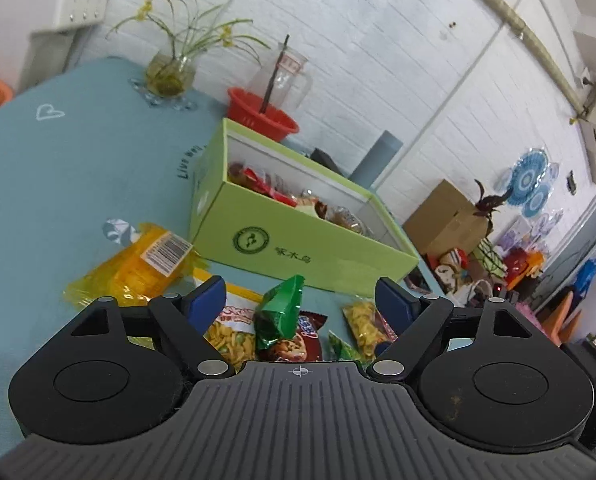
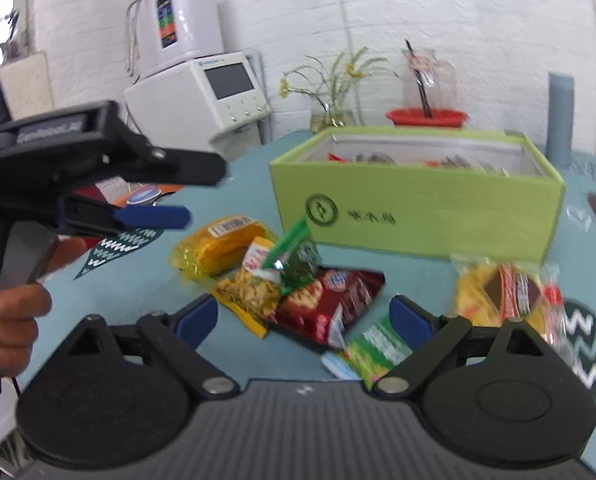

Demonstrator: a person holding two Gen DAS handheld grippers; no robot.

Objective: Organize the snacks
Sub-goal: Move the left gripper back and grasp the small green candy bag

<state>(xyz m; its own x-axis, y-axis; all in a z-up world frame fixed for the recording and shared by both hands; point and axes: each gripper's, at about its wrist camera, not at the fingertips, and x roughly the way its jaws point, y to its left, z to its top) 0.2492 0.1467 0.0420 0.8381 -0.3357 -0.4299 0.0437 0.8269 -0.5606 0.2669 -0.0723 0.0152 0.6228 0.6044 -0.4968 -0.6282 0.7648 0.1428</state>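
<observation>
A lime-green box (image 1: pixel 298 240) (image 2: pixel 417 216) stands open on the blue tablecloth with several wrapped snacks inside. In front of it lie loose packets: a yellow one (image 1: pixel 146 264) (image 2: pixel 218 248), a green one (image 1: pixel 278 312) (image 2: pixel 298 252), a dark red one (image 1: pixel 305 340) (image 2: pixel 329 300), a green-and-white one (image 2: pixel 373 348) and a yellow-and-red one (image 2: pixel 505 292). My left gripper (image 1: pixel 299 300) (image 2: pixel 202 194) hovers open above the pile, holding nothing. My right gripper (image 2: pixel 302 318) is also open and empty, just short of the red packet.
A glass vase with a plant (image 1: pixel 170 72), a red basket (image 1: pixel 262 116), a glass jug (image 1: pixel 286 76) and a grey cylinder (image 1: pixel 377 156) stand behind the box. A white appliance (image 2: pixel 218 92) sits beyond the table's left end. A hand (image 2: pixel 10 320) holds the left gripper's handle.
</observation>
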